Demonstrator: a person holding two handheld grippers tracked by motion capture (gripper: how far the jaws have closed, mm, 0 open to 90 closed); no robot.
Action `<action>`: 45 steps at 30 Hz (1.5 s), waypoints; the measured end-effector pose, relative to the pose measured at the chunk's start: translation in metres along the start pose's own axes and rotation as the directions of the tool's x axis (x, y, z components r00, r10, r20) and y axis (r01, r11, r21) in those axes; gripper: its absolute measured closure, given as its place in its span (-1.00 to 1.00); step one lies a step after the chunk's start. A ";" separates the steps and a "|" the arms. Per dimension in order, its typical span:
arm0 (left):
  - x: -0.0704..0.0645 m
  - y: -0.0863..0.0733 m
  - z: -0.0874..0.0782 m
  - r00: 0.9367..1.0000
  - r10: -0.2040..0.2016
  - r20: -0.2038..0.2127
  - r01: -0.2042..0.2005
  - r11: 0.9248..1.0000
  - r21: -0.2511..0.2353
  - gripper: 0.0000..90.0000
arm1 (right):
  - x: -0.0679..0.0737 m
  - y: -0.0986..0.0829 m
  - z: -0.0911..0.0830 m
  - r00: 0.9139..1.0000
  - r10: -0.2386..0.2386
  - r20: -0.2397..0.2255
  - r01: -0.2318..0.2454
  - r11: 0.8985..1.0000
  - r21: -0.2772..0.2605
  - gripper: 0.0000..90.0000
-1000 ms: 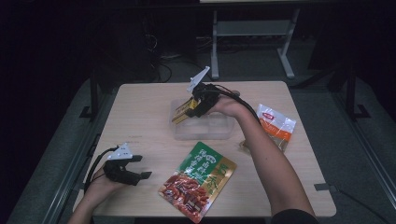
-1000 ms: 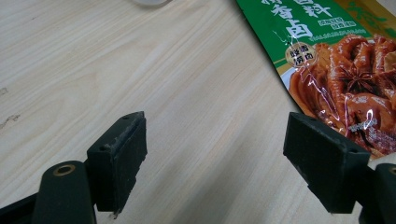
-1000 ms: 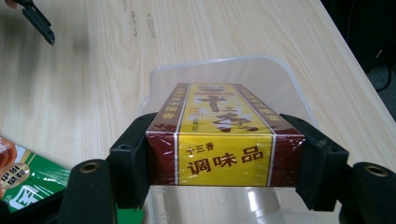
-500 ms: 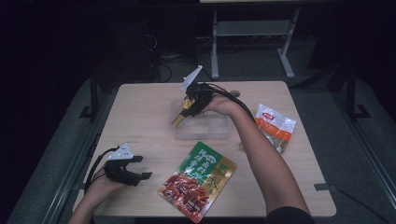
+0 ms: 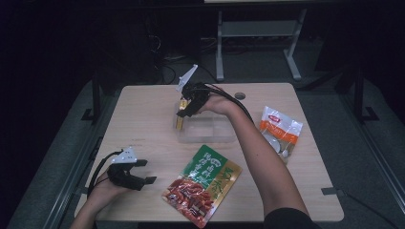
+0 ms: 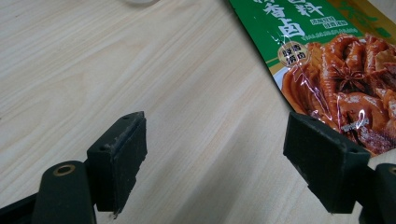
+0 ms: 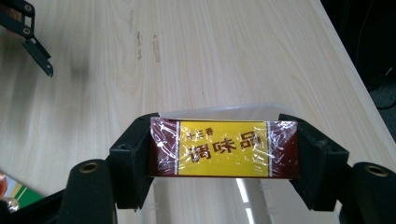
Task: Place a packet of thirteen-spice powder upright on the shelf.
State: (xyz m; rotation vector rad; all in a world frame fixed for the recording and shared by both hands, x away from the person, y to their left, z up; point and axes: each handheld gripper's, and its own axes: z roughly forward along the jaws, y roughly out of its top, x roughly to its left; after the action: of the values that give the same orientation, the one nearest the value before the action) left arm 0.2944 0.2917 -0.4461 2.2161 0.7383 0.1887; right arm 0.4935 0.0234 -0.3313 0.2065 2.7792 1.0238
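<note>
My right gripper (image 5: pixel 184 112) is shut on a small yellow-and-brown seasoning packet (image 5: pixel 180 121), which hangs over the left end of a clear plastic container (image 5: pixel 212 132) at the table's middle. In the right gripper view the packet (image 7: pixel 224 148) spans the gap between both jaws, with the container's rim (image 7: pixel 219 110) just behind it. My left gripper (image 5: pixel 145 171) rests at the table's front left, open and with nothing in it. In the left gripper view its jaws stand wide apart over bare wood (image 6: pixel 215 158), and a green-and-red snack pouch (image 6: pixel 336 60) lies by the right jaw.
The large green-and-red pouch (image 5: pixel 203 183) lies near the front edge, between my two arms. A white-and-orange packet (image 5: pixel 280 131) sits at the right. The wooden table (image 5: pixel 143 119) has bare room at the left. A metal stand (image 5: pixel 258 28) is beyond the far edge.
My right gripper has carried the packet a little to the left and lower, toward the container's left end. The left gripper has stayed put.
</note>
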 end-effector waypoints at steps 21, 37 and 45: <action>0.001 0.000 0.000 1.000 -0.002 0.009 0.002 1.000 0.008 -0.53 | -0.005 0.001 0.042 0.999 0.001 -0.040 -0.001 1.000 0.023 -0.30; 0.000 0.001 0.002 1.000 0.001 0.018 -0.001 1.000 0.011 -0.53 | -0.009 -0.004 0.030 0.995 0.094 -0.043 -0.095 0.995 -0.033 -0.68; 0.002 0.001 0.002 1.000 0.000 0.013 0.000 1.000 0.018 -0.53 | -0.003 -0.009 -0.002 0.995 0.103 -0.005 -0.103 0.990 -0.092 -0.69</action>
State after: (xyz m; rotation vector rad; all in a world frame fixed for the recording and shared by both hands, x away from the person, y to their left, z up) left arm 0.2971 0.2911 -0.4467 2.2322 0.7361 0.1685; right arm 0.4959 0.0148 -0.3358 0.3412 2.7383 1.1730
